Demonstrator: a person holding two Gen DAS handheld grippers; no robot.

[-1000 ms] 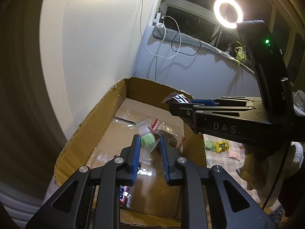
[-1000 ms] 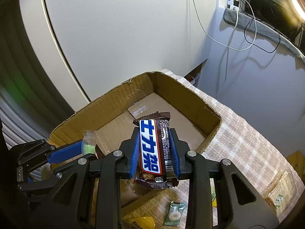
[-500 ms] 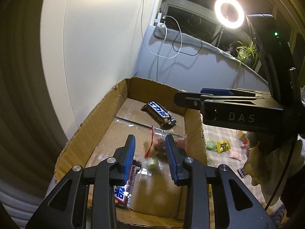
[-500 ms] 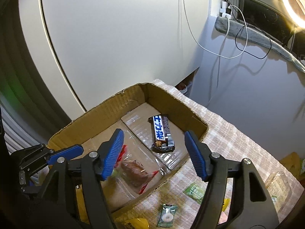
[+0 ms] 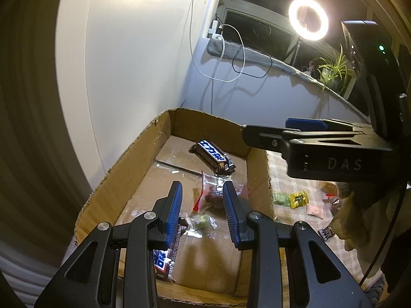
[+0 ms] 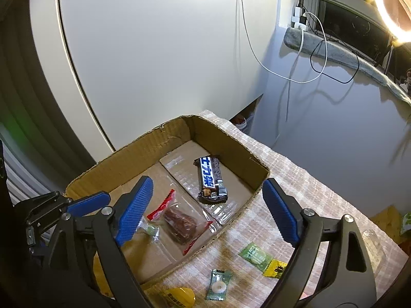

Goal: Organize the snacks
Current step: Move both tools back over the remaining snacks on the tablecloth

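Several loose sweets (image 6: 254, 252) beside box (image 6: 259, 169), tablecloth (image 6: 321, 195)

A ring light (image 5: 308, 19) glows at the upper right and is the main source, blown out to glare in the right wrist view. The wall (image 5: 133, 51) is brightly lit, while cables (image 6: 303, 59) cast sharp shadows. Fisheye bending curves the edges, and the corners are dark.
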